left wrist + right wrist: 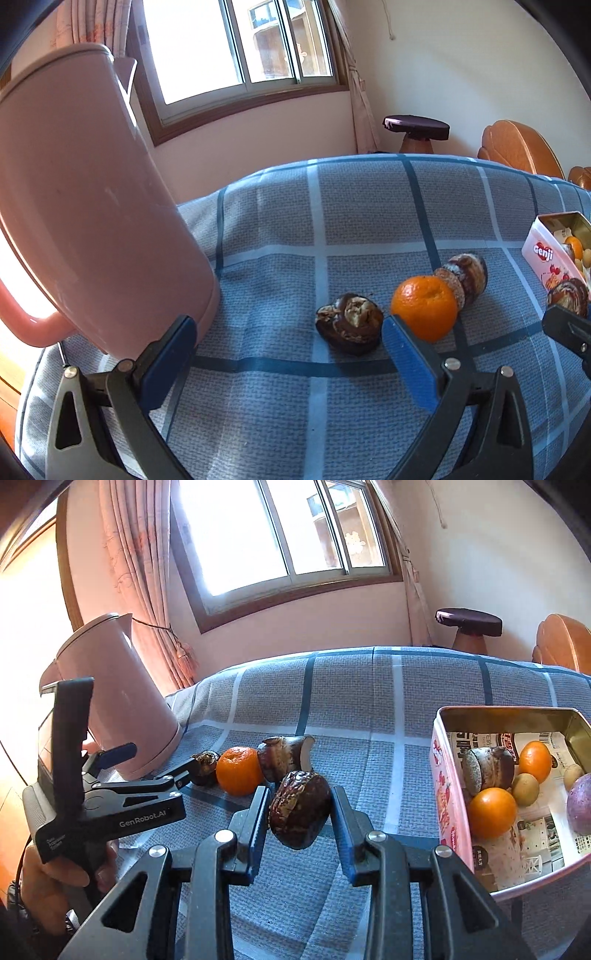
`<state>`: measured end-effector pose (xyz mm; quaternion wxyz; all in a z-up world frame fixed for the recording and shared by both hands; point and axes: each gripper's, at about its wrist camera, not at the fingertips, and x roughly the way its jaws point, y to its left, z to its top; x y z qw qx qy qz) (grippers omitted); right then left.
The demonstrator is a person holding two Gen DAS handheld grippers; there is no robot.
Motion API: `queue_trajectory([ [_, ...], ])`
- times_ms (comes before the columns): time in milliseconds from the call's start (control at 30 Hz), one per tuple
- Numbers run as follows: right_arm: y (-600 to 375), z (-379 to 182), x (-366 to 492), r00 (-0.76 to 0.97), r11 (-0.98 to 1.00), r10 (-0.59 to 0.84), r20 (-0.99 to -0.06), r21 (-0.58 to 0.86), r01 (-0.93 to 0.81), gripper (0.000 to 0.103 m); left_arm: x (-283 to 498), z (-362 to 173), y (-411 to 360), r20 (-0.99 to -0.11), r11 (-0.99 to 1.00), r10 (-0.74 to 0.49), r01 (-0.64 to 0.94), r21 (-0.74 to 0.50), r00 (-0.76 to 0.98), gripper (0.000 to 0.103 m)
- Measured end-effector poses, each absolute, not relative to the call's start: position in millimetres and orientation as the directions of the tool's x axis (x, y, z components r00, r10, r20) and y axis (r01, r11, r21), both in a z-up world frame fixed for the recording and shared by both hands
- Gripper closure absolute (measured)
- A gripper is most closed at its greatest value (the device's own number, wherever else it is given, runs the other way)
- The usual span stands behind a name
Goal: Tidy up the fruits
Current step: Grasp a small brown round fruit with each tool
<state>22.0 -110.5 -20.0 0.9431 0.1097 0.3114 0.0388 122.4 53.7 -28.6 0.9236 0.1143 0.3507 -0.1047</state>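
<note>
Four loose fruits sit on the desk w/ the blue-grey checked cloth (369,701); nearest is a dark brown, wrinkled, split-skinned round fruit (300,814), lying right between the jaws of the right gripper (298,818). Jaws are spread, one pad each side, a sliver of gap visible on both sides, so not yet clamped. Judging by the shrivelled skin, it's probably light, hard-shelled but brittle, w/ uneven faces; best taken across its widest middle, gentle squeeze, else it could crack or twist out.

Behind it: a cut dark brown piece (286,758), a glossy orange mandarin (239,771) touching it, then another dark shrivelled fruit (205,767). Mandarin looks soft-skinned, round, apt to roll.

Left gripper (291,328) hovers over that far fruit, jaws wide apart, holding nothing.

To the right, a pink-sided rectangular metal tin (447,801), paper-lined, already holds oranges, small greenish fruits, a purple one & a dark one: likely the drop spot. A pink plastic kettle (118,694) stands at the left.
</note>
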Motion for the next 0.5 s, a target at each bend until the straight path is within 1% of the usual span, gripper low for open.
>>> queue_trajectory([
  [33, -110, -20, 22, 0.802, 0.973, 0.146, -0.579, 0.232, -0.01, 0.068, 126, -31, 53, -0.691, 0.952, -0.142, 0.29, 0.102, 0.708, 0.008],
  [100, -111, -20, 23, 0.798, 0.971, 0.159, -0.581, 0.24, -0.018, 0.068, 133, -35, 52, -0.723, 0.951, -0.186, 0.307, 0.038, 0.665, 0.01],
  [233, -116, -20, 25, 0.795, 0.967, 0.166, -0.584, 0.255, -0.015, 0.068, 148, -39, 41, -0.747, 0.957, -0.148, 0.285, 0.057, 0.648, 0.011],
  [300, -120, -21, 26, 0.795, 0.963, 0.168, -0.583, 0.269, -0.007, 0.068, 155, -41, 38, -0.759, 0.958, -0.16, 0.286, 0.036, 0.631, 0.016],
  [333, -122, -21, 27, 0.794, 0.96, 0.174, -0.583, 0.281, -0.004, 0.068, 158, -42, 39, -0.763, 0.958, -0.175, 0.286, 0.013, 0.622, 0.023],
  [367, -126, -22, 25, 0.791, 0.957, 0.181, -0.584, 0.291, -0.004, 0.068, 161, -43, 39, -0.766, 0.957, -0.195, 0.289, -0.013, 0.612, 0.033],
  [400, -127, -23, 26, 0.79, 0.954, 0.187, -0.585, 0.298, -0.005, 0.068, 163, -46, 39, -0.775, 0.953, -0.222, 0.299, -0.044, 0.592, 0.037],
  [433, -127, -23, 27, 0.789, 0.951, 0.196, -0.582, 0.308, -0.009, 0.068, 164, -47, 40, -0.776, 0.947, -0.254, 0.31, -0.08, 0.577, 0.046],
  [500, -130, -23, 26, 0.792, 0.94, 0.228, -0.567, 0.341, -0.026, 0.068, 162, -46, 38, -0.77, 0.941, -0.272, 0.327, -0.088, 0.576, 0.057],
])
